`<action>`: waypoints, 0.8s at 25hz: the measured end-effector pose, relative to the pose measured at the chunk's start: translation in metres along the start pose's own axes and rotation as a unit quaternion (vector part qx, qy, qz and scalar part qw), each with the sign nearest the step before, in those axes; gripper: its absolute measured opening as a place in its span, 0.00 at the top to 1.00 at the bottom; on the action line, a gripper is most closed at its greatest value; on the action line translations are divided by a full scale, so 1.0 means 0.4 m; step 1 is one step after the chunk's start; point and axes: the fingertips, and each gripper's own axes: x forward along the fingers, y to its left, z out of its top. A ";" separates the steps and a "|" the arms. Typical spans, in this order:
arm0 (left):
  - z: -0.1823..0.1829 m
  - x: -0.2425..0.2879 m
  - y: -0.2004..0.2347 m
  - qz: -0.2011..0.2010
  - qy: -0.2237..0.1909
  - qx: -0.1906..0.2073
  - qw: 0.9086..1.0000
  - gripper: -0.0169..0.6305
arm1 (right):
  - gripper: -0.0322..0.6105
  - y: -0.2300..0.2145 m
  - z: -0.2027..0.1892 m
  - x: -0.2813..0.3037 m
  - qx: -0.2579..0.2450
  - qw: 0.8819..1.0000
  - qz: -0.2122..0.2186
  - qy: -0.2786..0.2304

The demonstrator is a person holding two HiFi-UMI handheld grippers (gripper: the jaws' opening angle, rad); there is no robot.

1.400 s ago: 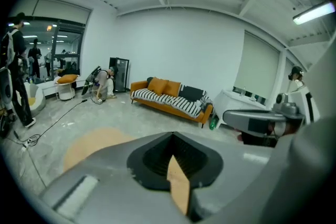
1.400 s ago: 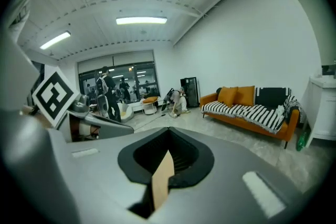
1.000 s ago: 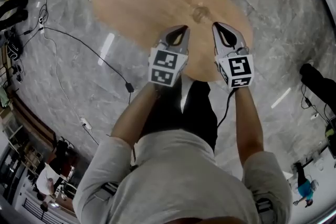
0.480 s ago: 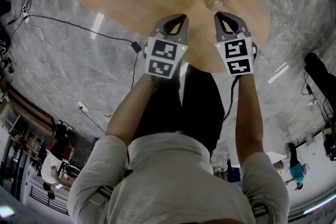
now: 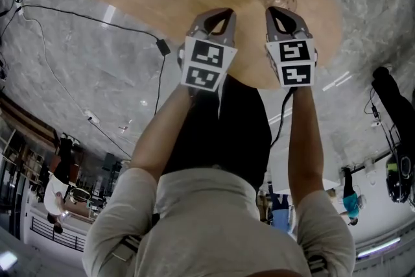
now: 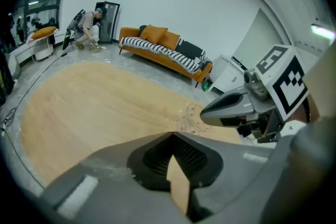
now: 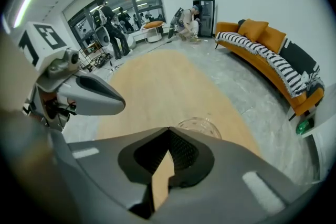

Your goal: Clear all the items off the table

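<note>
Glass bowl (image 7: 199,126) (clear), just beyond right fingers (image 7: 231,165)

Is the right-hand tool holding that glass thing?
No, the right gripper is shut with nothing in it; the glass sits on the table just beyond it.

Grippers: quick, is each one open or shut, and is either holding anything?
Left gripper: shut, jaw tips together, holding nothing.
Right gripper: shut, jaw tips together, holding nothing.
</note>
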 end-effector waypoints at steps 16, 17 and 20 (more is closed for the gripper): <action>0.015 0.056 0.026 -0.003 0.007 -0.018 1.000 0.94 | 0.88 -0.015 -0.018 0.045 -0.012 0.997 -0.030 0.069; 0.016 0.055 0.028 -0.005 0.007 -0.017 1.000 0.94 | 0.88 -0.014 -0.016 0.044 -0.013 0.997 -0.030 0.070; 0.013 0.053 0.029 -0.008 0.006 -0.016 1.000 0.94 | 0.87 -0.004 -0.015 0.042 -0.008 0.997 -0.025 0.071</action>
